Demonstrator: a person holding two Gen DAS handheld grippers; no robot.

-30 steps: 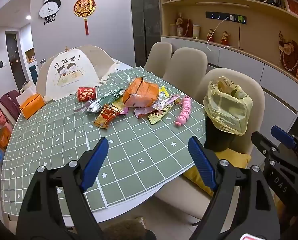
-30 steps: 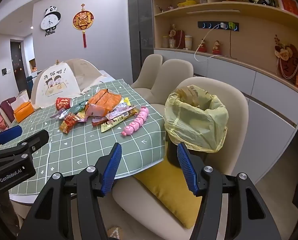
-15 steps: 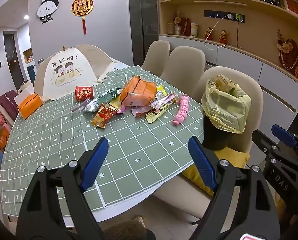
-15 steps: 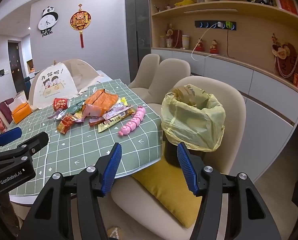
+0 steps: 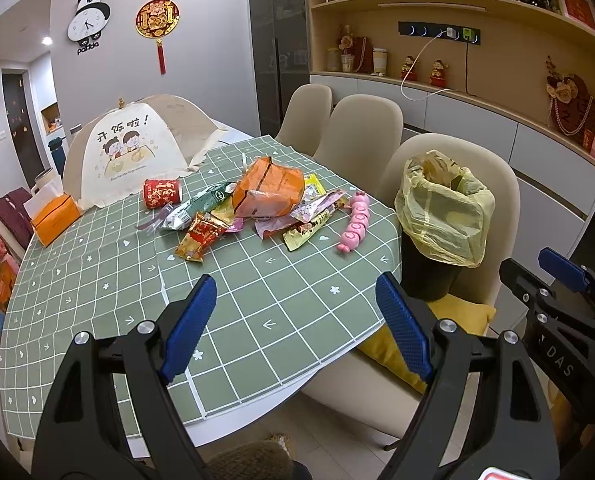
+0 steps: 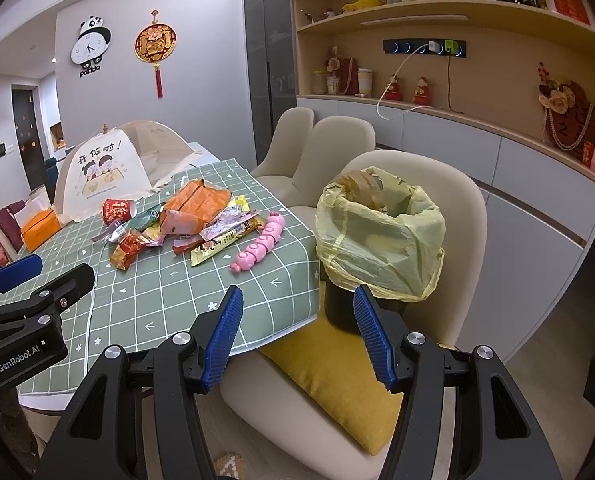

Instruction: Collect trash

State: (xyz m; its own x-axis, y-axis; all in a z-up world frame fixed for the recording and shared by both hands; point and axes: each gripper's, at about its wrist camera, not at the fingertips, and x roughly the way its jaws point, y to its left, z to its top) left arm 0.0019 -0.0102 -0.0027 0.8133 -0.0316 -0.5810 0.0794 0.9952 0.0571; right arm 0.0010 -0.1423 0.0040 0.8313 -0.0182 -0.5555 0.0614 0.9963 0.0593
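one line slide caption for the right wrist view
Open right gripper faces the yellow-lined bin on a chair, wrappers piled on the green table.

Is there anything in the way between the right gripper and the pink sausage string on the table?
Nothing visible blocks it. The right gripper is open, off the table's near edge, and only bare green checked tablecloth lies between it and the pink sausage string. The yellow-bagged trash bin stands to the right on the chair, clear of that path.
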